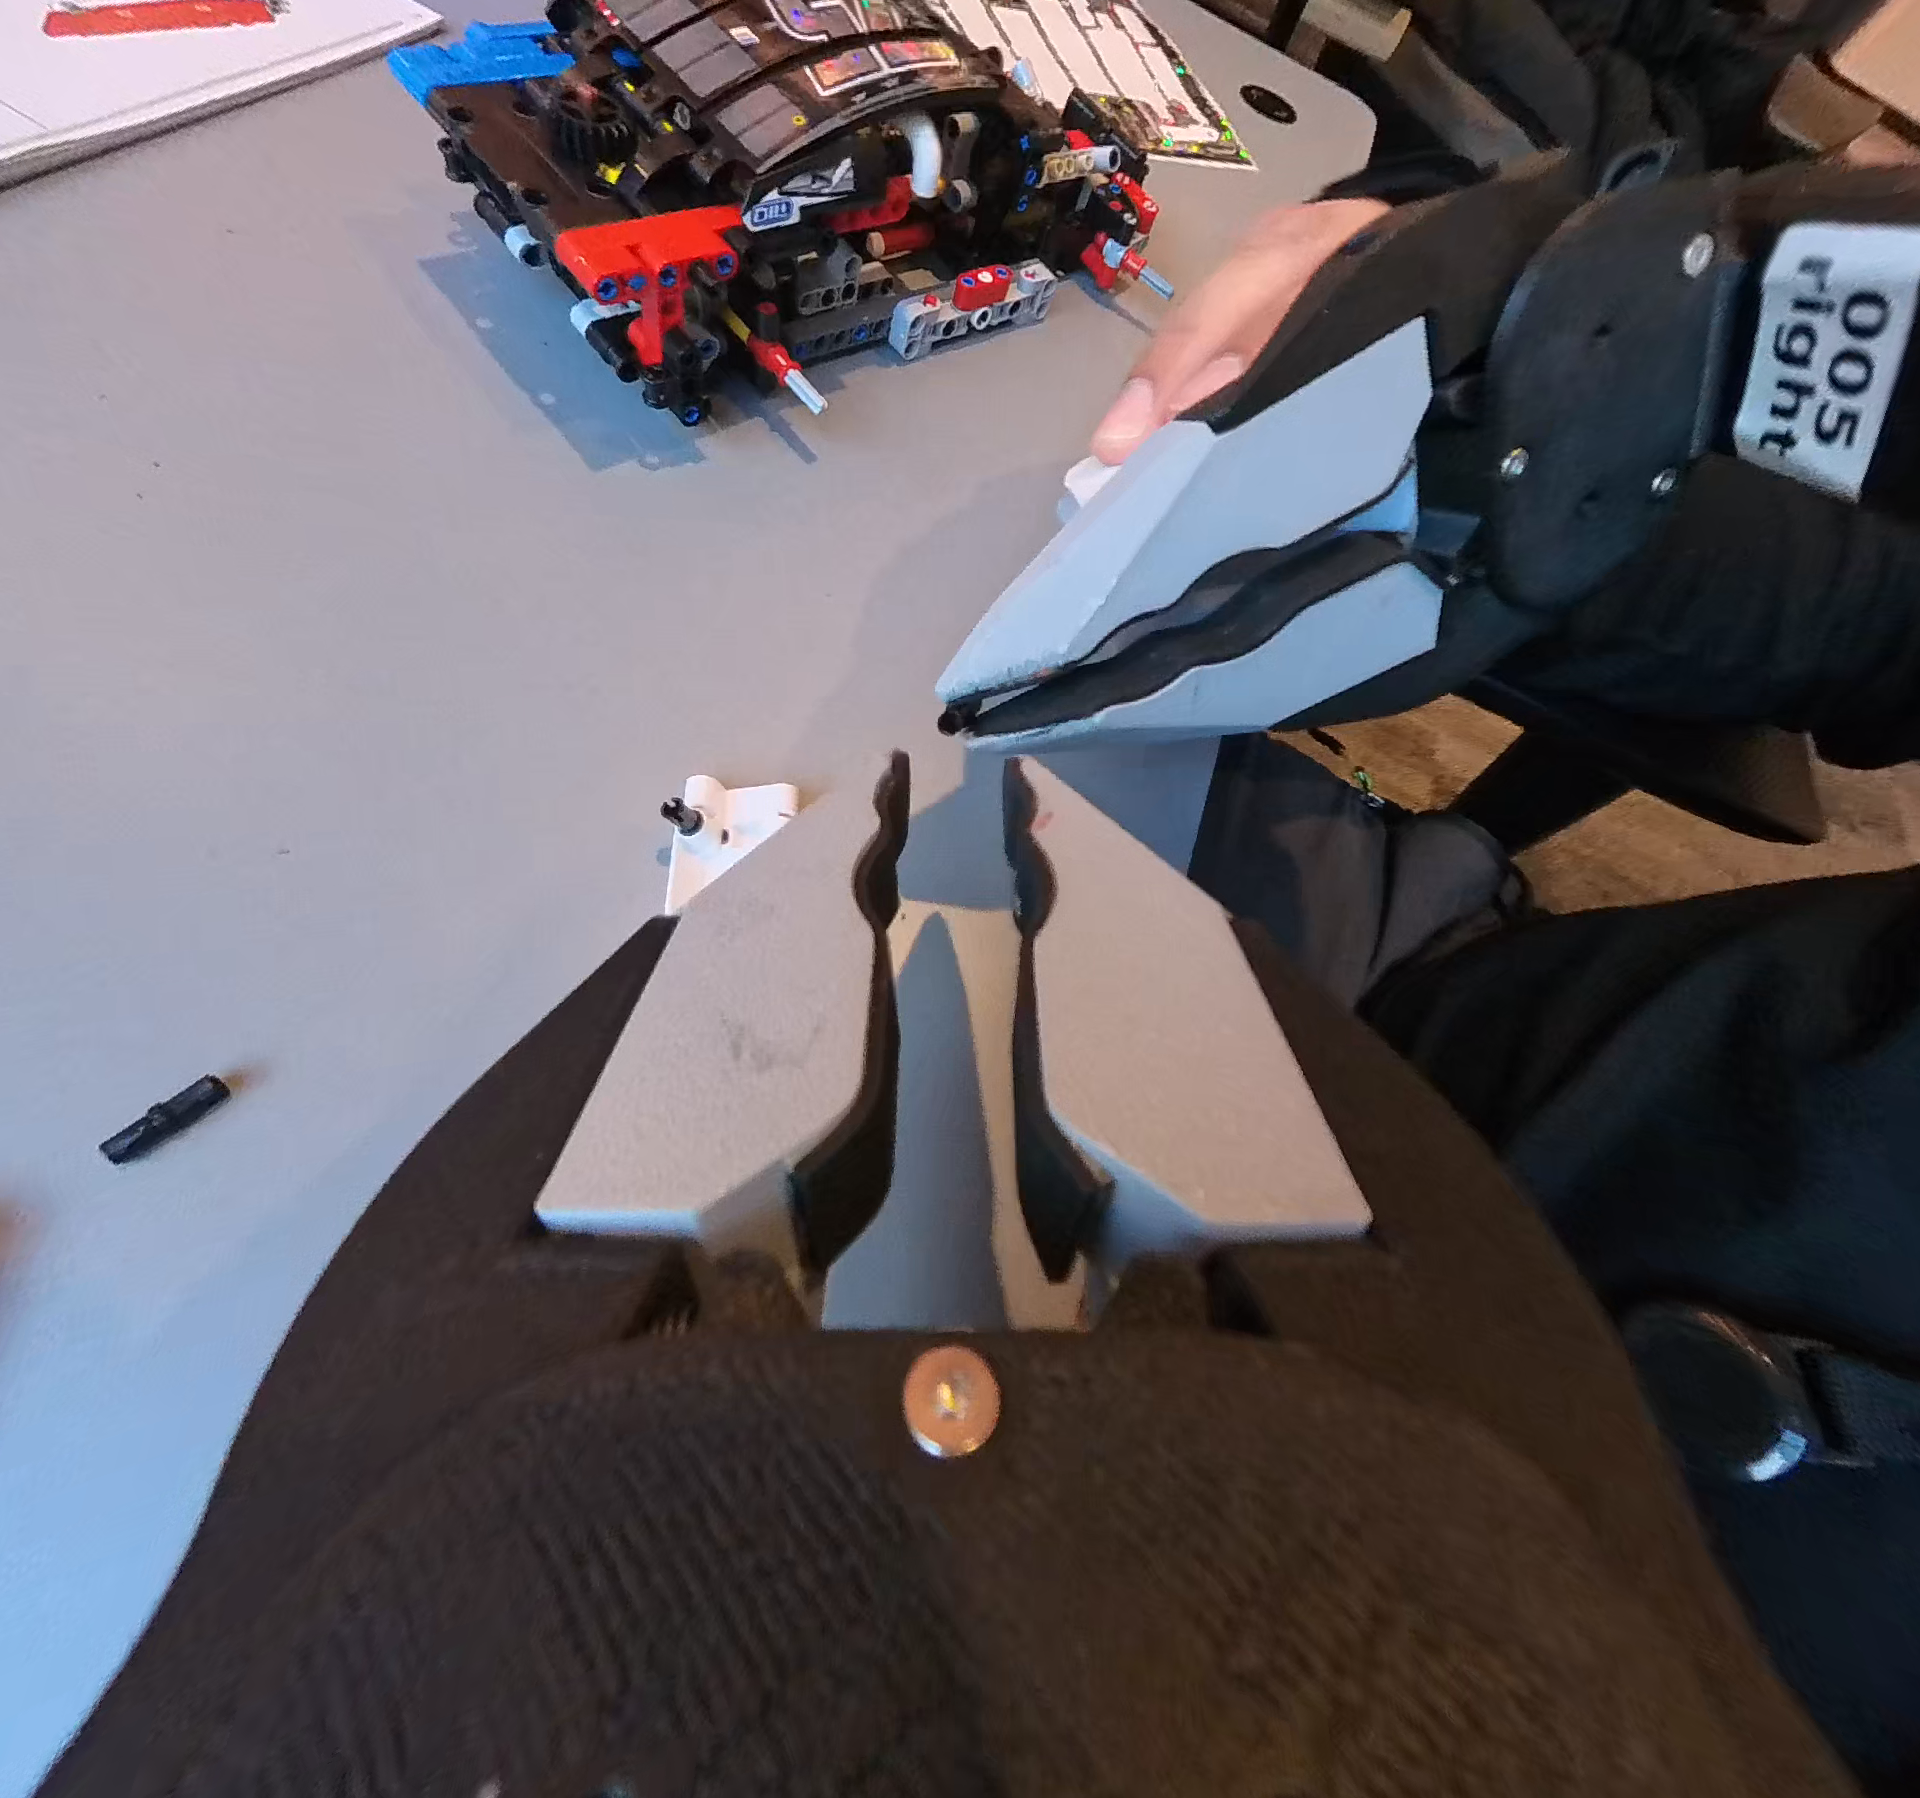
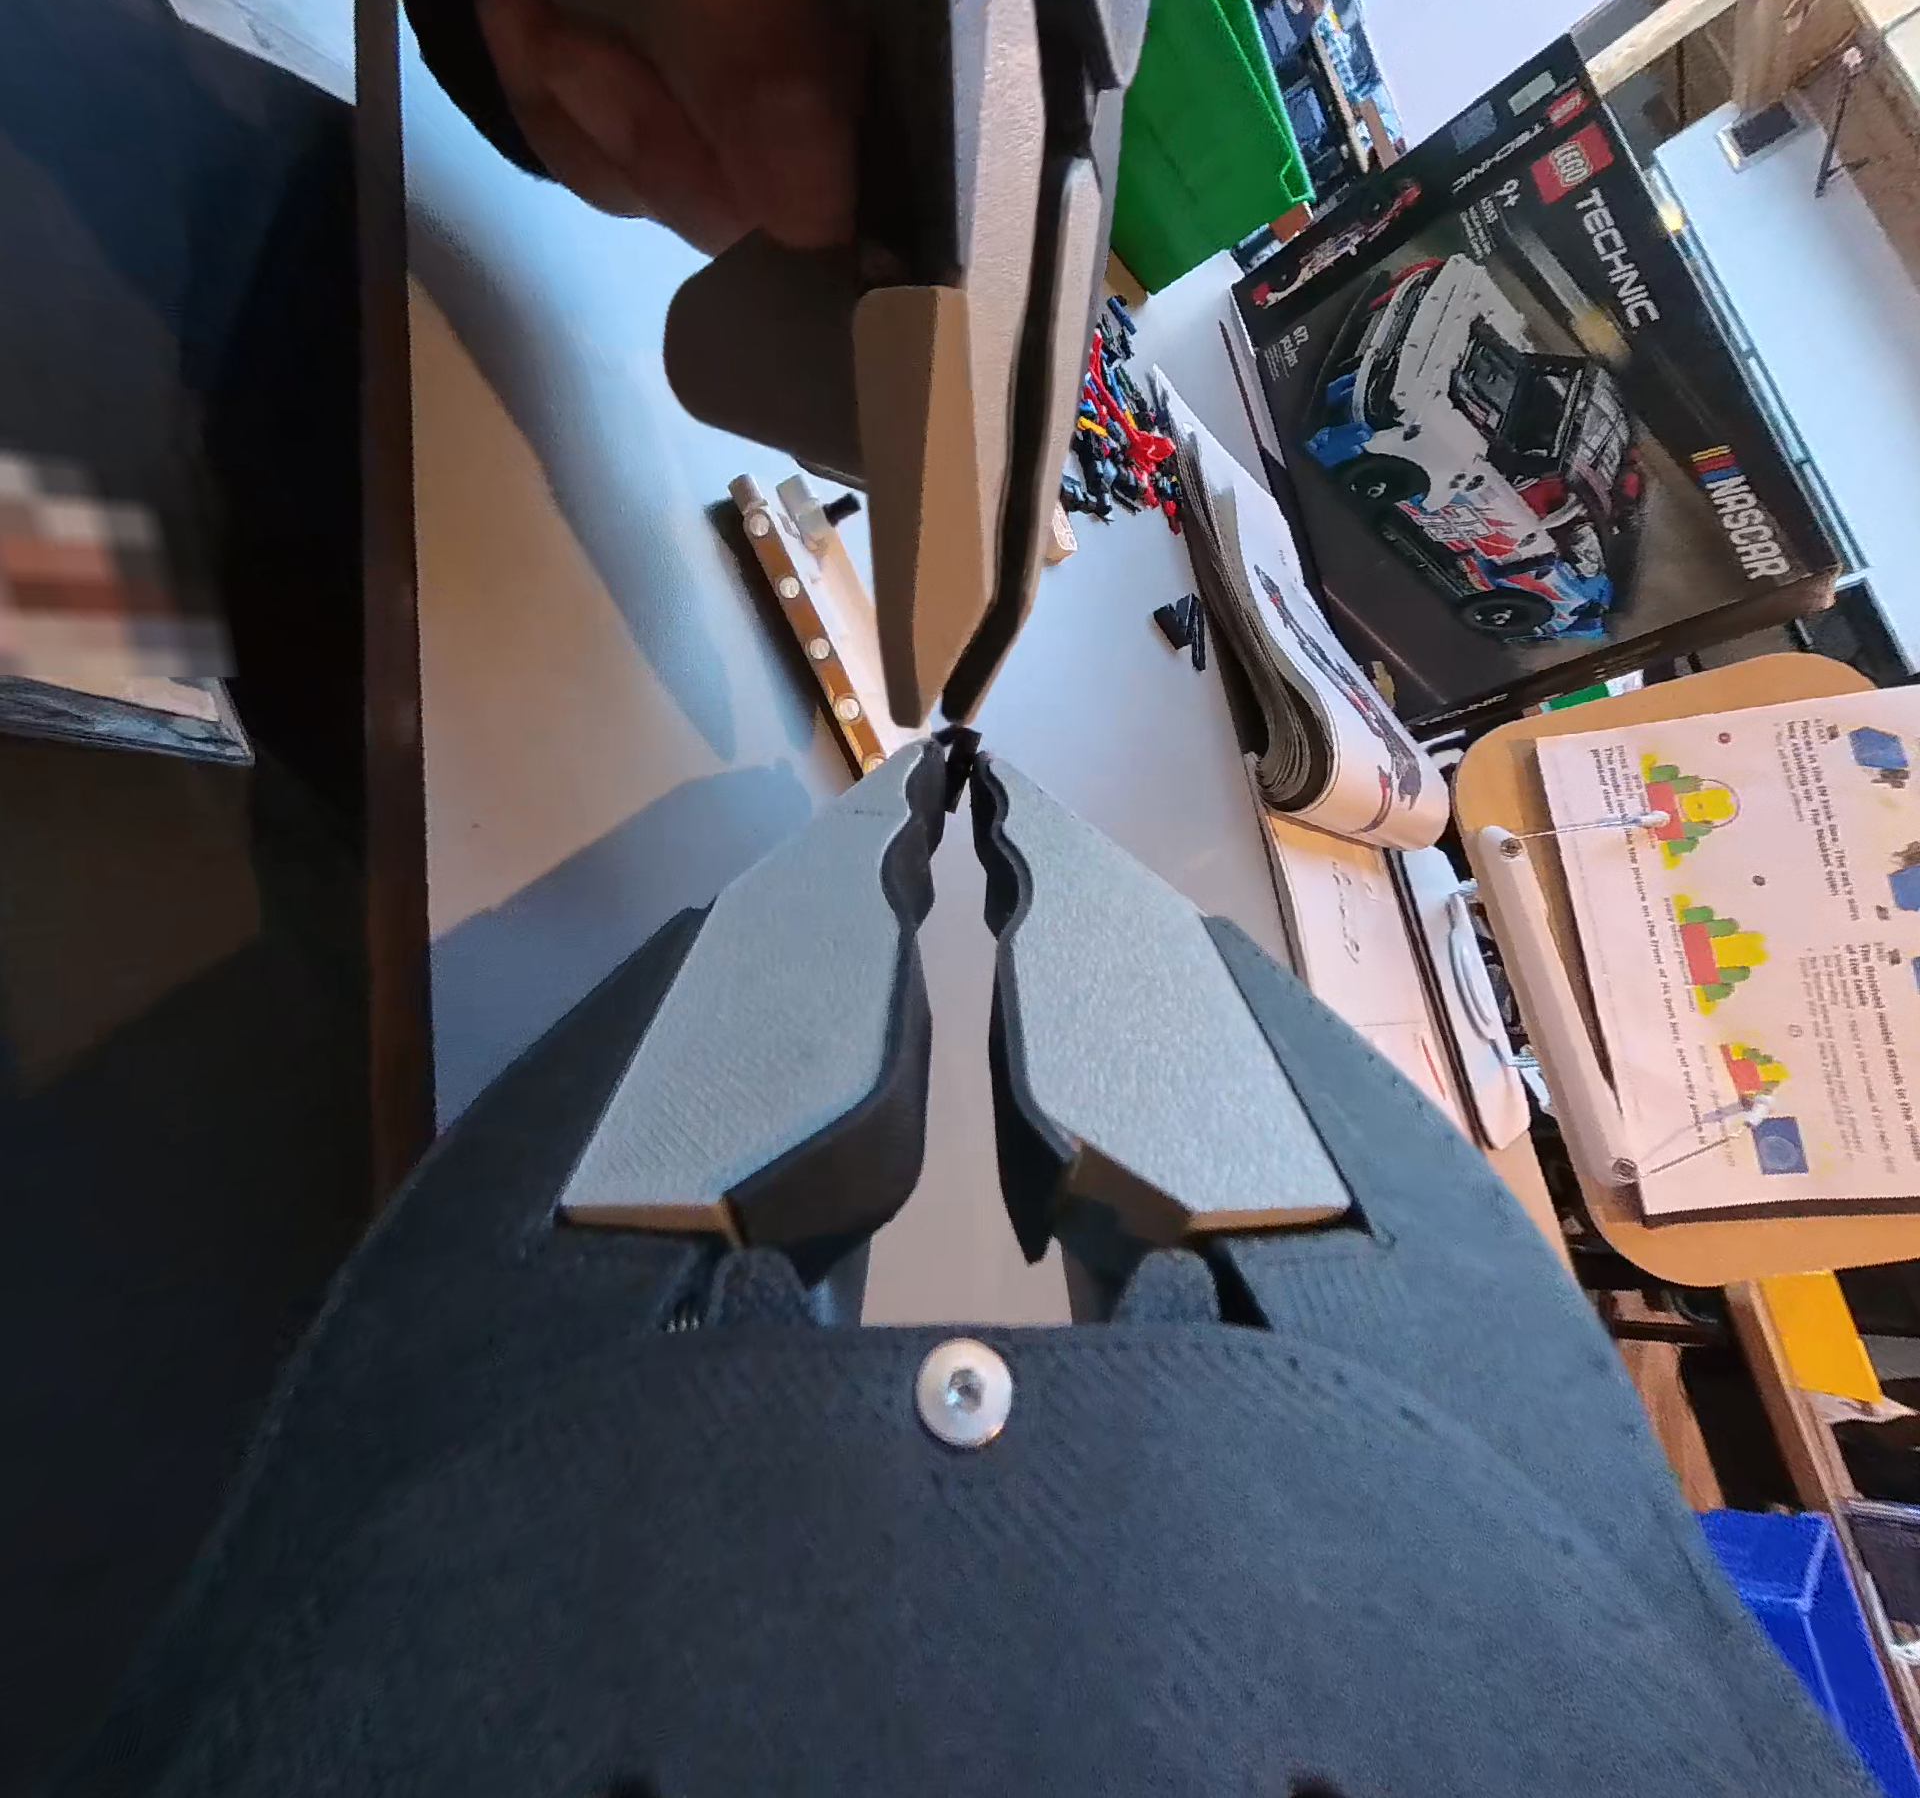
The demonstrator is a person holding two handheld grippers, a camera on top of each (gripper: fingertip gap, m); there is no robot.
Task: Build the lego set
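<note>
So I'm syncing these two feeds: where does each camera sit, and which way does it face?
Left wrist view: on the open left gripper, looking down across the grey table at the car model; a hand shows.
Right wrist view: on the right gripper, rolled sideways, facing the set box.
Shared: both grippers nearly tip to tip, the right pinching a small black pin.

Both wrist views closely face meeting tongs' tips.

left gripper fingers parted; right gripper pinched nearly closed, tips nearly meeting.
</note>
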